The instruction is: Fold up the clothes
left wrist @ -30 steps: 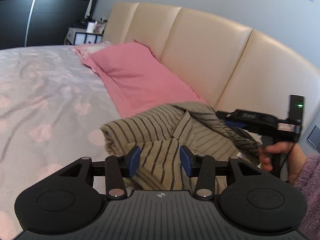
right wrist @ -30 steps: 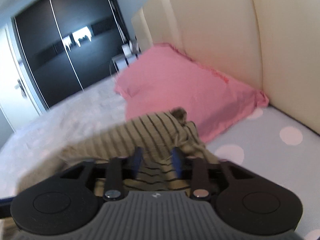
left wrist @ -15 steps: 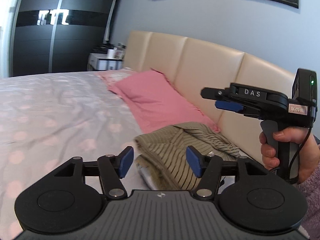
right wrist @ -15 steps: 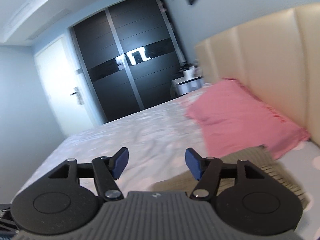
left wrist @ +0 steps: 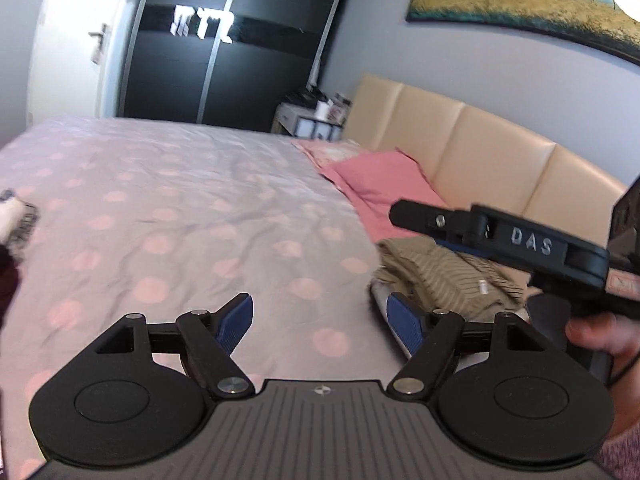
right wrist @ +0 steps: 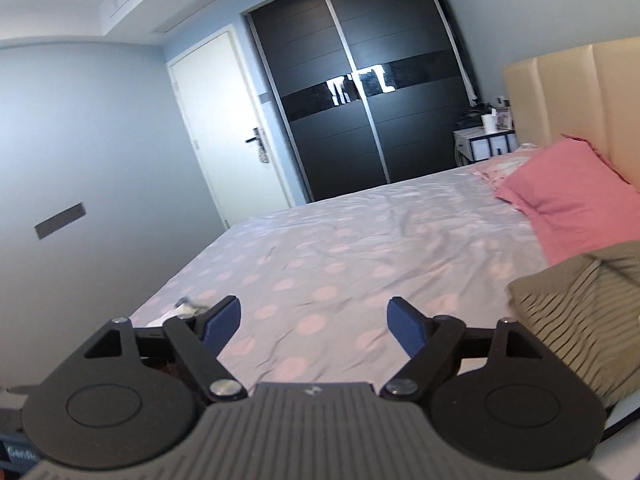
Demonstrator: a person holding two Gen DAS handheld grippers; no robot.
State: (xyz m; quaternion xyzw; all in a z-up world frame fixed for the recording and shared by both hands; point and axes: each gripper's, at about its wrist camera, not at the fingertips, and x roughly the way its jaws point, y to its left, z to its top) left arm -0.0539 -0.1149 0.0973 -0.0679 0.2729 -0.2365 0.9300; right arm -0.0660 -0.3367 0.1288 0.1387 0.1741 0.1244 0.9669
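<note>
At the head end of the bed: we see the striped garment [left wrist: 444, 276] lying bunched on the bed [left wrist: 192, 216], just beside the pink pillow [left wrist: 380, 184] and near the cream headboard [left wrist: 472, 144].
Left gripper: the left gripper [left wrist: 320, 320] is spread wide over bare bedspread with nothing between its jaws, which have just been opening.
Right gripper: the right gripper [right wrist: 314, 322] also stands wide and empty, jaws just opening; the garment lies off to its right.
Only in the left view: we see the right gripper from the side with a hand [left wrist: 600, 340] on its grip, partly covering the garment; a landscape painting [left wrist: 520, 4] on the wall; dark and white clothes [left wrist: 14, 232] at the left edge.
Only in the right view: a white door [right wrist: 224, 128] and small items [right wrist: 184, 306] at the bed's far edge.
Both views: the dark wardrobe [right wrist: 360, 80] and a nightstand [right wrist: 486, 142].
</note>
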